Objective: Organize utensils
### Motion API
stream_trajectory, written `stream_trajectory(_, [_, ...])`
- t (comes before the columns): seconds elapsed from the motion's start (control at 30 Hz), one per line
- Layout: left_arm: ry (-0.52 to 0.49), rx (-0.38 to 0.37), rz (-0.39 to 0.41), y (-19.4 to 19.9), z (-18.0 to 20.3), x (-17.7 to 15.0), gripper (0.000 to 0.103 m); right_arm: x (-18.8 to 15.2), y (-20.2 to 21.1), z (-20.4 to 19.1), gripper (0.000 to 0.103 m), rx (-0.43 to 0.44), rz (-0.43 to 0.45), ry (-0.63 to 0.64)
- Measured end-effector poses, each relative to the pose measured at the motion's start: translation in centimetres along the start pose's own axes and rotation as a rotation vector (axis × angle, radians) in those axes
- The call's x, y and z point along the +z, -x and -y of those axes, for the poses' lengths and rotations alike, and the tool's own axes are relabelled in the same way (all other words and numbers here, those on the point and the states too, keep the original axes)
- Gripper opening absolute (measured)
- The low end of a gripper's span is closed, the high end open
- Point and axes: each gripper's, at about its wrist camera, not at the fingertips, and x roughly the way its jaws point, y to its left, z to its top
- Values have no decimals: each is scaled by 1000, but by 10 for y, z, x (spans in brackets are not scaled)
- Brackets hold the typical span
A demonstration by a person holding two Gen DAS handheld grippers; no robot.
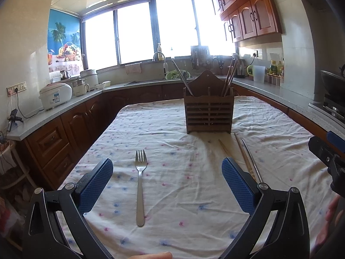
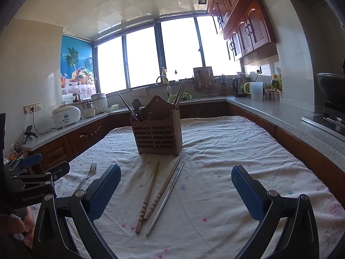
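Note:
A steel fork (image 1: 140, 185) lies flat on the flowered tablecloth (image 1: 176, 205), tines away from me, between the spread blue pads of my left gripper (image 1: 167, 172), which is open and empty. A wooden utensil holder (image 1: 208, 112) stands further back with chopsticks and utensils upright in it. In the right wrist view two wooden chopsticks (image 2: 151, 194) and one metal chopstick (image 2: 166, 198) lie in front of the holder (image 2: 157, 133). My right gripper (image 2: 175, 179) hovers over them, open and empty. The fork (image 2: 88, 176) shows at its left, beside the left gripper (image 2: 32, 172).
Kitchen counters ring the table: a rice cooker (image 1: 55, 95) at left, a sink and tap (image 1: 159, 58) at the back, a kettle and jug (image 2: 252, 88) at right, a stove with a wok (image 2: 332, 90) far right. A person's hand (image 1: 330, 220) holds the right gripper.

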Motion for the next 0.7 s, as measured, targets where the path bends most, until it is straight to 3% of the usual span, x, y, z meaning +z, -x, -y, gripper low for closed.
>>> stream_trajectory(0.7, [8,-15,11,2,1,3,103,3,2,-2,103,10,12,4])
